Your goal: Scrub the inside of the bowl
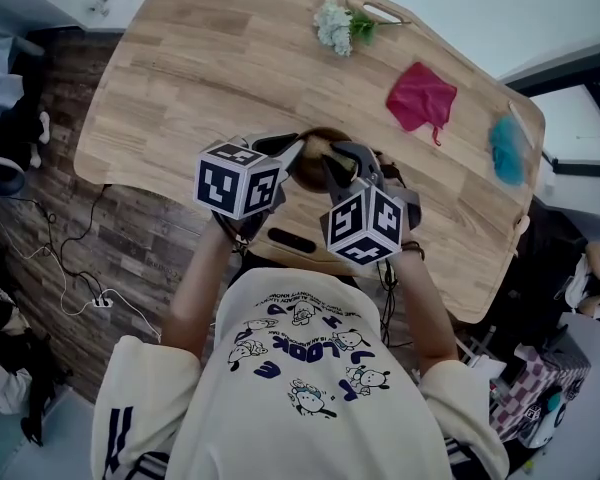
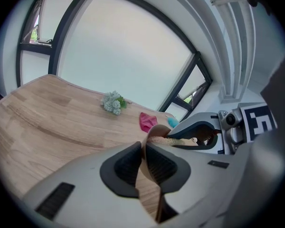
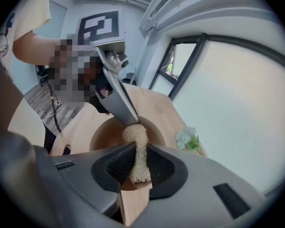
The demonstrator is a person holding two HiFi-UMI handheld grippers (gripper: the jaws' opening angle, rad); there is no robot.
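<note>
A brown wooden bowl (image 1: 313, 171) sits at the near edge of the wooden table (image 1: 180, 78), partly hidden behind the two marker cubes. My left gripper (image 1: 292, 156) is shut on the bowl's rim (image 2: 152, 131); in the left gripper view the thin wall runs between the left gripper's (image 2: 144, 161) pads. My right gripper (image 3: 137, 163) is shut on a pale loofah scrubber (image 3: 137, 148), whose top end reaches over the inside of the bowl (image 3: 104, 136). The left gripper's jaw (image 3: 118, 101) comes down onto the far rim, right beside the scrubber.
A small bunch of pale flowers (image 1: 338, 25) lies at the table's far side. A red cloth (image 1: 420, 98) and a teal scrubber (image 1: 507, 150) lie to the right. A dark slot (image 1: 292, 240) is cut in the table's near edge. Cables trail on the floor (image 1: 70, 258) at left.
</note>
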